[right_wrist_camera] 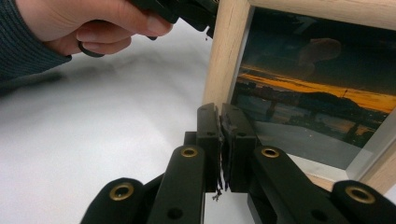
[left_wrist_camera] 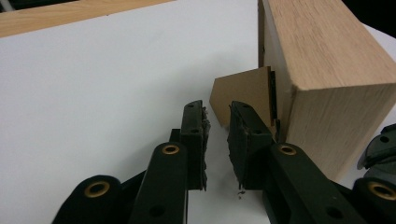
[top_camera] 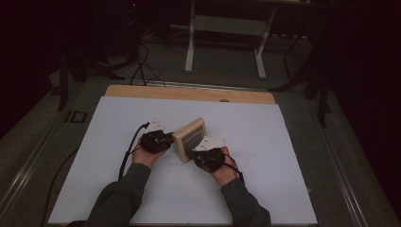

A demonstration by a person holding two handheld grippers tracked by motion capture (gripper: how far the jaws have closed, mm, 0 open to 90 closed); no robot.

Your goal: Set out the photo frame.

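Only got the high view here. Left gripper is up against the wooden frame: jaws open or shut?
Observer: Open. The left gripper has a clear gap between its jaws, with nothing in it.
Operator: What is it aimed at?
Observer: A brown support flap that stands out from the back of the frame, just beyond the jaw tips.
Operator: And the right one?
Observer: The right gripper has its jaws shut with nothing between them, in front of the frame's lower front corner.
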